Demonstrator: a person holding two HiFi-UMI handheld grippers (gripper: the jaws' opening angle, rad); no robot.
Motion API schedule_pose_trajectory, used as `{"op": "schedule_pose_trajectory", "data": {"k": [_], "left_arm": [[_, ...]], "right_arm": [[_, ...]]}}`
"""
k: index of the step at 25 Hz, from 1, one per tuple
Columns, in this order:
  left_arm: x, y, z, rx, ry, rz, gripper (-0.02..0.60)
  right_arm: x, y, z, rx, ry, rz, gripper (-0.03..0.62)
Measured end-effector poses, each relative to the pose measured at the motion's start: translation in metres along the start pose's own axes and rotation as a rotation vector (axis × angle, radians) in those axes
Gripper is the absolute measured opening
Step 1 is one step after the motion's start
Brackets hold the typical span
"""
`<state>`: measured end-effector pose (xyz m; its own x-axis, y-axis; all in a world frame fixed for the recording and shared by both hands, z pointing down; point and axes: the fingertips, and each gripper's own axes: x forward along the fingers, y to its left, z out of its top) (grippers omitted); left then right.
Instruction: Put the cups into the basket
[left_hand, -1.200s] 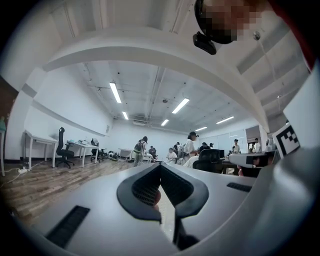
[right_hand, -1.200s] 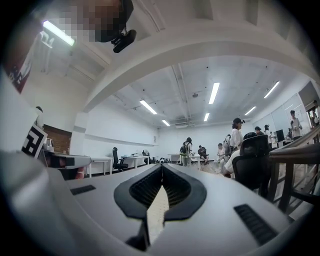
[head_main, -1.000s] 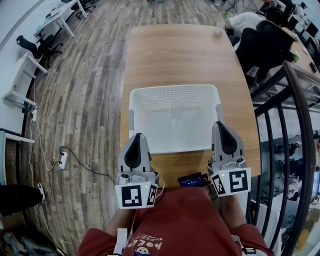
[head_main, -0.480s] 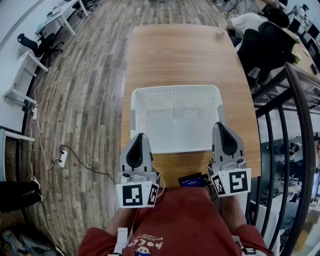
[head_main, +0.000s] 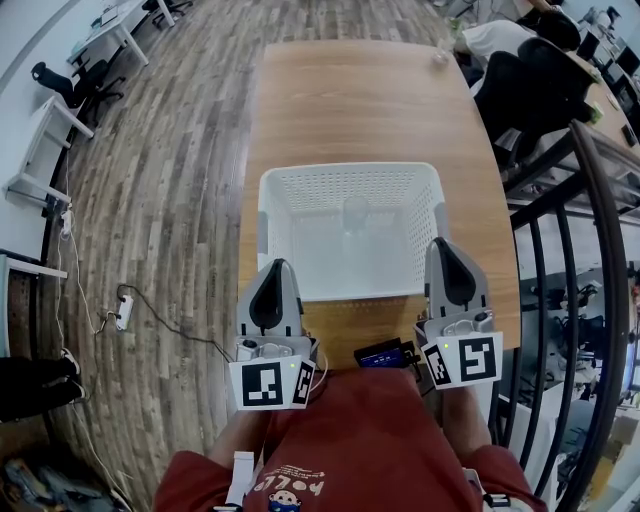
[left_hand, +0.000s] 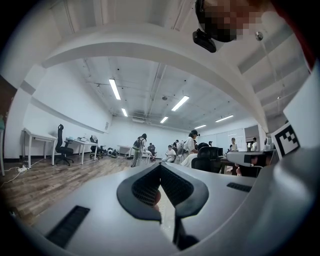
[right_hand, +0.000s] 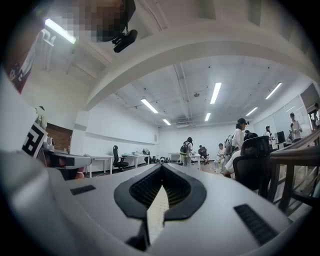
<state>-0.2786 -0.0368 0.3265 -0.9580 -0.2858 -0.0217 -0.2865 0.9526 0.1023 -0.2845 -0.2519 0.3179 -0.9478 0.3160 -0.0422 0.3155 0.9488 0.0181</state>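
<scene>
A white perforated basket (head_main: 290, 200) stands on the wooden table (head_main: 350, 110), just ahead of both grippers. One clear cup (head_main: 355, 213) stands upright inside it, near the middle. A small clear object (head_main: 439, 55), possibly another cup, sits at the table's far right corner. My left gripper (head_main: 278, 266) is at the basket's near left corner, my right gripper (head_main: 440, 244) at its near right corner. Both point level and forward. In the left gripper view the left gripper (left_hand: 160, 168) has its jaws tip to tip with nothing between them. The right gripper (right_hand: 162, 168) looks the same in its own view.
A small black device (head_main: 381, 357) lies at the table's near edge between the grippers. A dark railing (head_main: 590, 230) runs along the right. People sit on black chairs (head_main: 525, 85) by the far right corner. Wood floor and a cable (head_main: 150, 310) lie to the left.
</scene>
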Motion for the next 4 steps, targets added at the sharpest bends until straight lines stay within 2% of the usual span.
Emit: {"op": "schedule_pose_trajectory", "data": {"k": [4], "left_arm": [[0.0016, -0.0007, -0.0007, -0.003, 0.002, 0.001, 0.008]], "right_arm": [[0.0012, -0.0021, 0.0000, 0.002, -0.001, 0.000, 0.011]]}}
